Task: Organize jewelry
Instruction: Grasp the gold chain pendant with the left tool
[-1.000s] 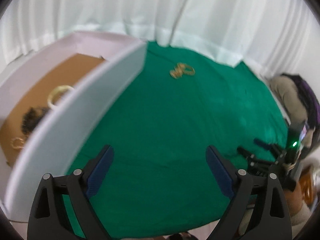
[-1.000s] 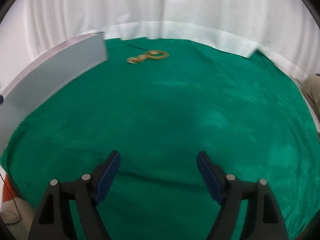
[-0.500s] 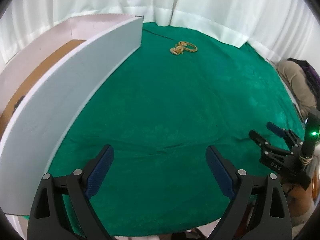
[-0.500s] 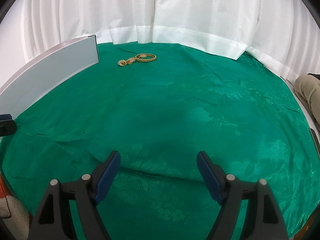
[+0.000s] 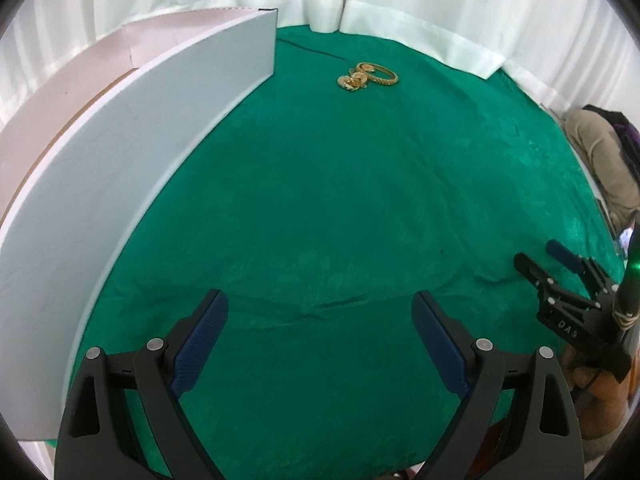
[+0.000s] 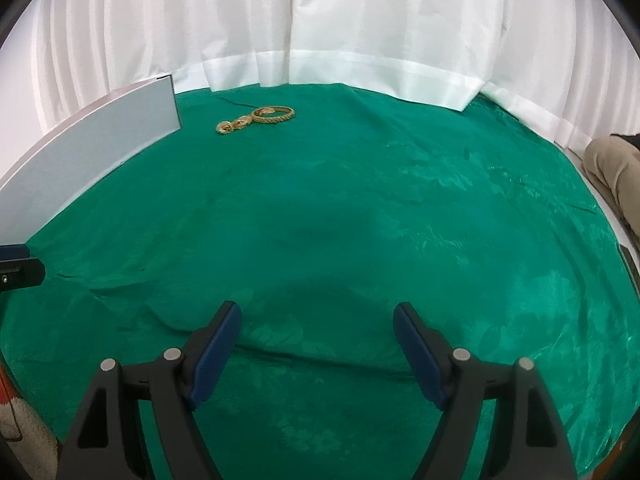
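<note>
since the frame 1 second back i've dropped my left view lower and pulled it off the box, so the brown interior with the pieces already inside has slid out of sight and only the outer wall shows. i read that as a drop-off finished and a fresh approach starting.

my left gripper (image 5: pixel 319 312) has its 2 blue-padded fingers (image 5: pixel 200 340) spread wide with nothing between them, hanging over bare cloth. my right gripper (image 6: pixel 317 326) is the same: wide apart, nothing held, low over the cloth. from the left view i can see the right one off to my right side near the table edge.

beyond the fingers runs the wrinkled green satin tablecloth (image 6: pixel 400 208). on my left stands the long white cardboard box (image 5: pixel 140 152), its near wall upright on the cloth.

the remaining jewelry sits well ahead, near the far edge by the white curtain (image 6: pixel 360 20): a gold textured bangle (image 6: pixel 273 113) lying flat, and touching its left side a small heap of gold rings or earrings (image 6: pixel 231 125); i can't tell which. they rest beside the box's far corner, well apart from both grippers.

next i'd reach forward for the bangle; the small heap looks fiddly to pinch.
</note>
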`<action>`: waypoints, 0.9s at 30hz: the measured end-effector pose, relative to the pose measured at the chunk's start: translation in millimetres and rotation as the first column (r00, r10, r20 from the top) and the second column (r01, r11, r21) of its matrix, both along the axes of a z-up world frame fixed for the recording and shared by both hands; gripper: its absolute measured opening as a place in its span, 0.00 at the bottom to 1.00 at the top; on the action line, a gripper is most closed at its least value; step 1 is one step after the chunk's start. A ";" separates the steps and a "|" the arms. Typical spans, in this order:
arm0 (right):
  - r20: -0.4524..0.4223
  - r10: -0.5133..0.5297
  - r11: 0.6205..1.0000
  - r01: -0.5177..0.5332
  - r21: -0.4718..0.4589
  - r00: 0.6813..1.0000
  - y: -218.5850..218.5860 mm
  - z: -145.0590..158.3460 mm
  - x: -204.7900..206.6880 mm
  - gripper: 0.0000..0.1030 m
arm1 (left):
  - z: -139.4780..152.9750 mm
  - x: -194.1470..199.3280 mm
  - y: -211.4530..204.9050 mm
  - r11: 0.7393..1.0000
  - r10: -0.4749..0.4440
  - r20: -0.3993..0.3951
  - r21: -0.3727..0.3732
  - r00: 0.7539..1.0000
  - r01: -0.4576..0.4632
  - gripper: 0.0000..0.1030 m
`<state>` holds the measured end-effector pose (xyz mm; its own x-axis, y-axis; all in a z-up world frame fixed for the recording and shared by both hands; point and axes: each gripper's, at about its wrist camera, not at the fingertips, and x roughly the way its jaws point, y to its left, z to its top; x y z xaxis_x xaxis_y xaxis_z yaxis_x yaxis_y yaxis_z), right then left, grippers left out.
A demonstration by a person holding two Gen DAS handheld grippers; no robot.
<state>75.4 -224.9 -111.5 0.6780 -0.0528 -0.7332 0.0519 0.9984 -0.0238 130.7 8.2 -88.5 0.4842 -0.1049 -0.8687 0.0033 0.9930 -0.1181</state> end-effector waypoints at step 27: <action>-0.003 0.004 1.000 -0.004 -0.006 1.000 1.8 -8.2 -0.4 0.81 | -43.2 285.7 -65.3 0.980 -0.158 0.031 0.127 0.987 0.153 0.70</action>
